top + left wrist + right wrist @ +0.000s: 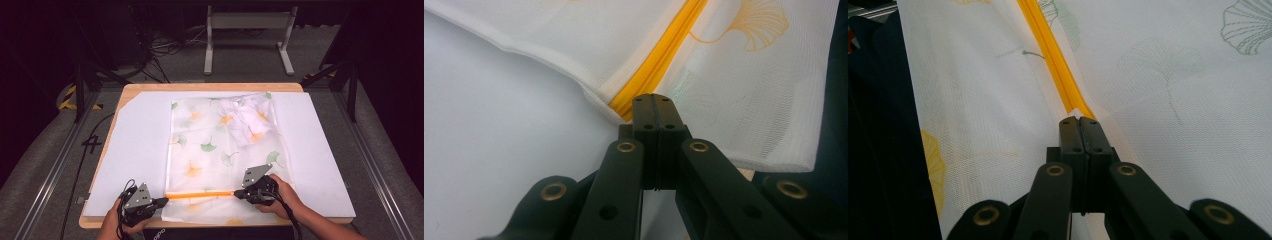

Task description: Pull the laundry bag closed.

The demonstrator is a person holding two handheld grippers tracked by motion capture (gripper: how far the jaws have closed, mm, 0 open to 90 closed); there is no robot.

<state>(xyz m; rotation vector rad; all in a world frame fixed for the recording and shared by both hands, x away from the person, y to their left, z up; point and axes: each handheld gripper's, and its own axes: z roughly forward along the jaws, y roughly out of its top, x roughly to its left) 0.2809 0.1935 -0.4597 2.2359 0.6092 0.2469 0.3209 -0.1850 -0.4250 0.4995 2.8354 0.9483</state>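
**Both grippers clamped on the orange zipper of a mesh bag**

A white mesh bag (pixel 220 150) printed with ginkgo leaves in orange and green lies flat on a white sheet (pixel 135 150) that covers a wooden table (pixel 210 87). The bag runs from about 12 o'clock on the sheet down to the near edge at 6 o'clock. Inside it, toward 1 o'clock, a crumpled white cloth (pixel 248 120) shows through the mesh.

An orange zipper (pixel 200 194) crosses the bag near its 6 o'clock end, running from 9 o'clock to 3 o'clock. The left gripper (pixel 165 201), held in the person's left hand (pixel 122 222), sits at the 9 o'clock end of the zipper. In the left gripper view its jaws are pressed together with the zipper (pixel 659 67) leading straight into their tips at the bag's edge (pixel 594 97), so it is clenched on the zipper end.

The right gripper (pixel 236 194), held in the right hand (pixel 282 197), meets the zipper at its 3 o'clock end. In the right gripper view its jaws are likewise closed tight, the zipper (pixel 1050 55) running into them from 12 o'clock, with mesh (pixel 1168 100) on both sides.

Beyond the table at 12 o'clock stands a white metal frame (pixel 247 30) on a grey floor with loose cables (pixel 160 47).
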